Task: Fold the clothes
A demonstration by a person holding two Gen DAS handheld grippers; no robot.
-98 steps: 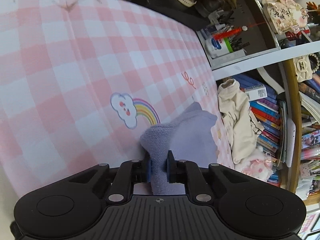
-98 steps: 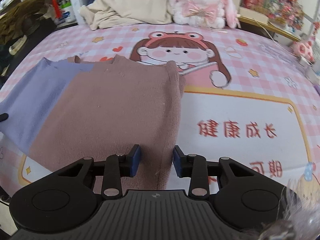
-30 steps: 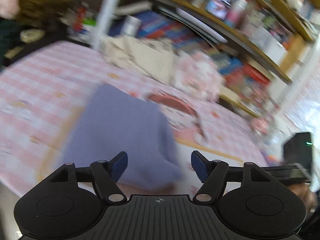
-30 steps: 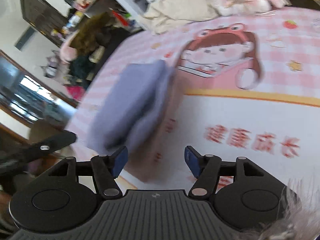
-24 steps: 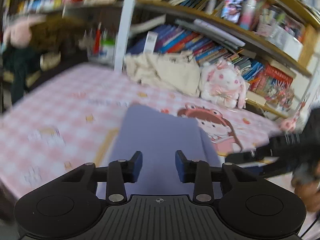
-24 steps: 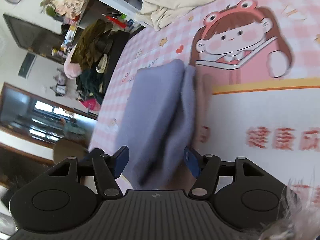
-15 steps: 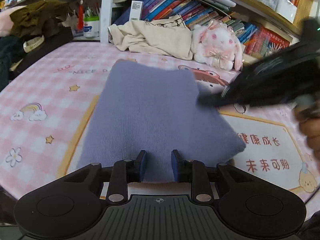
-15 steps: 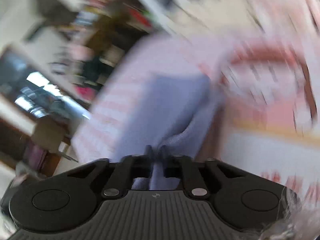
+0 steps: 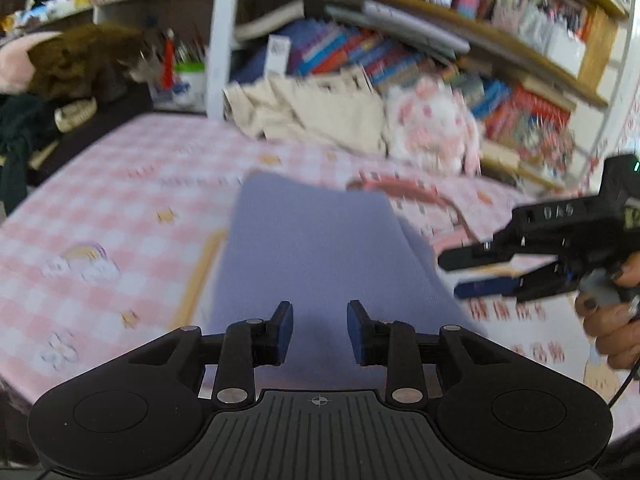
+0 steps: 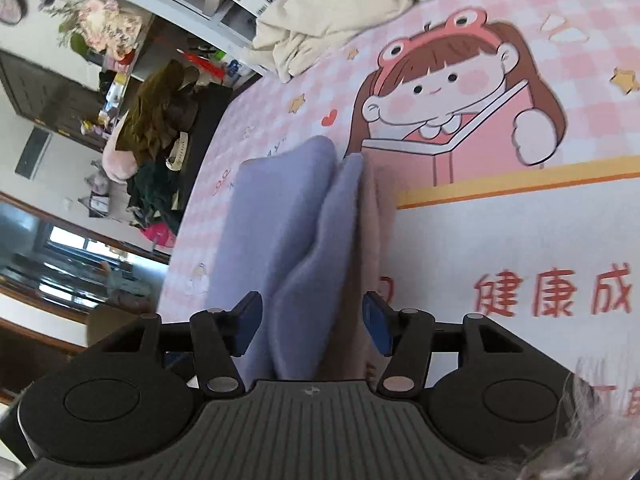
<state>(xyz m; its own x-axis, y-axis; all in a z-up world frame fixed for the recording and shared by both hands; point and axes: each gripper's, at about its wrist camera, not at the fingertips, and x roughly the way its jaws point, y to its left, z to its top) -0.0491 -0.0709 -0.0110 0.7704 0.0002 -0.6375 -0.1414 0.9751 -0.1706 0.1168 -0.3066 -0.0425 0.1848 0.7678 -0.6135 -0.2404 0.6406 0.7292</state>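
- The pink checked mat (image 9: pixel 132 184) covered the table, with a rainbow cloud print (image 9: pixel 86 264) at its left side.
- The left gripper (image 9: pixel 319 330) hovered with its jaws spread apart, gripping nothing, just above the near edge of the folded garment (image 9: pixel 316 248).
- That garment lay flat on the mat, its lavender side up; in the right wrist view a mauve-pink layer (image 10: pixel 376 216) showed along its right edge.
- The right gripper (image 10: pixel 312 322) was released too, its blue pads (image 10: pixel 250 320) either side of the folded stack's near end, not pressing it.
- A cartoon girl print (image 10: pixel 460 96) lay beyond the garment.
- A cream garment (image 9: pixel 320 116) and a pink plush rabbit (image 9: pixel 432 128) sat by the bookshelf (image 9: pixel 400 52).
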